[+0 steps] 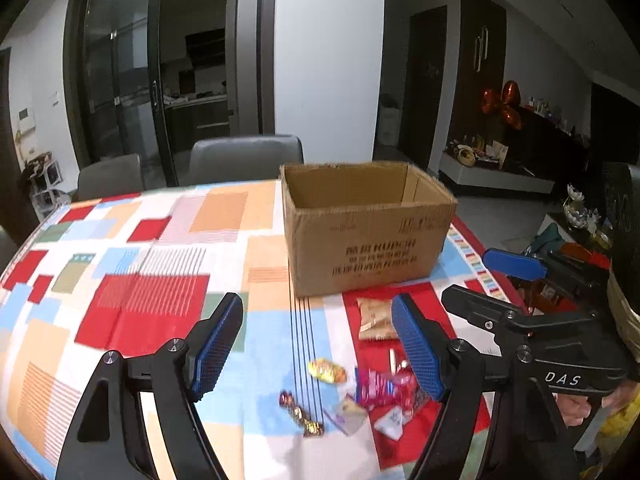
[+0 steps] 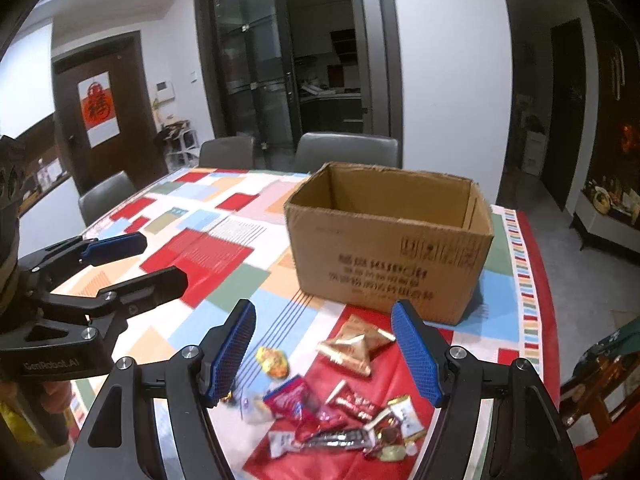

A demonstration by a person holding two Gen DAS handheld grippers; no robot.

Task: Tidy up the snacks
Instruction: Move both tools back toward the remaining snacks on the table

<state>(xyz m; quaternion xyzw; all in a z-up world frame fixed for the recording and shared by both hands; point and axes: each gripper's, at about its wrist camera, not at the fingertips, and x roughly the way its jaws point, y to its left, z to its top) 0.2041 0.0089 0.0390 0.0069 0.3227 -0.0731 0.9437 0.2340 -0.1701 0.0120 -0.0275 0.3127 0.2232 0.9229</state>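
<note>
One cardboard box (image 2: pixel 394 256), two grippers with fingers apart, several scattered snacks (image 2: pixel 340 412).

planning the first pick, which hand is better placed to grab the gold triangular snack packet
Right, probably. The gold packet lies between the right tongs' open fingers, near the box. The left tongs, also open, frame bare cloth with the packet behind their right finger.

"DAS" on right gripper (image 1: pixel 516 280); perhaps "GenRobot.AI" on left gripper (image 2: pixel 160 260).
</note>
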